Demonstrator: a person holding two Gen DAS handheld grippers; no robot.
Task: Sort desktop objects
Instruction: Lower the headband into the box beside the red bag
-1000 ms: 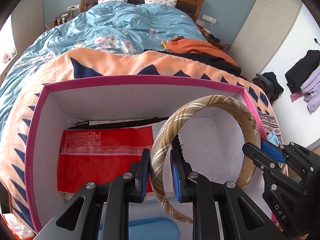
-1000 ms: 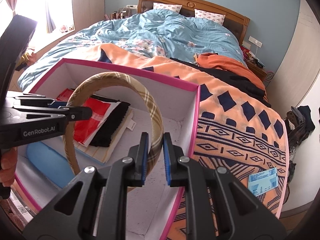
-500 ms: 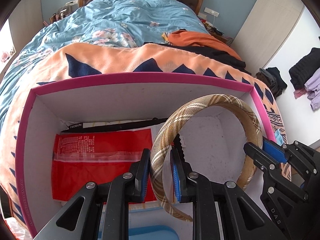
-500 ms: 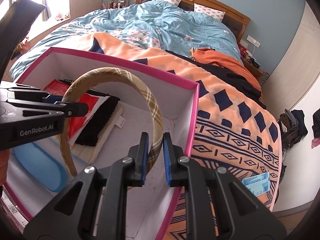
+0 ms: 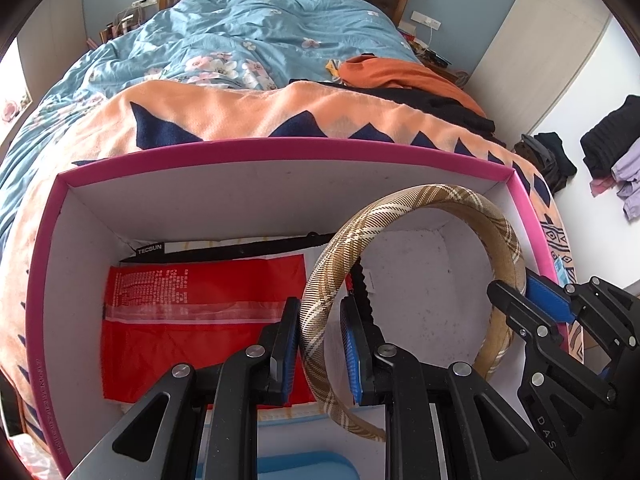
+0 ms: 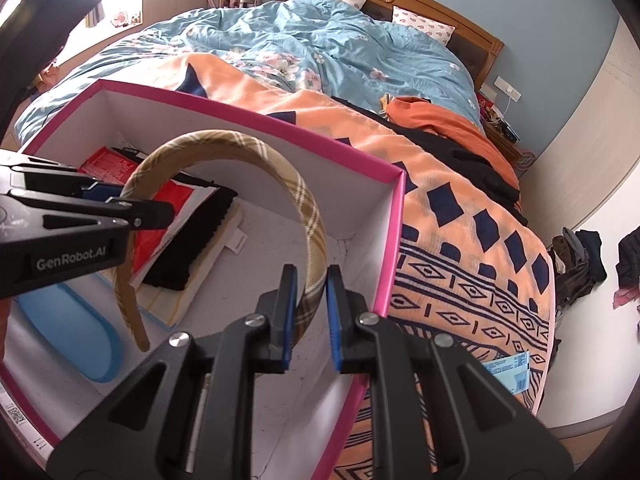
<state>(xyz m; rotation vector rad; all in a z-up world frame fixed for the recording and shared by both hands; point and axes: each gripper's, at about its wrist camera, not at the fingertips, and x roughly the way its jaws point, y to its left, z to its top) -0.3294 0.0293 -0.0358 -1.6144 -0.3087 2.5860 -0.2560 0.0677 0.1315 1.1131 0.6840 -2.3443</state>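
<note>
A tan plaid headband stands arched inside the pink-rimmed white box. My left gripper is shut on its left leg. My right gripper holds the other leg; it also shows at the right of the left wrist view. In the right wrist view the headband arches between both grippers, and the left gripper shows at the left. The right gripper's jaws have a small gap beside the band.
In the box lie a red packet, a black cloth and a blue object. The box sits on an orange patterned blanket on a bed. A blue card lies near the blanket's edge.
Both grippers have moved the headband down and deeper into the box. The right gripper's jaws have widened slightly around the band.
</note>
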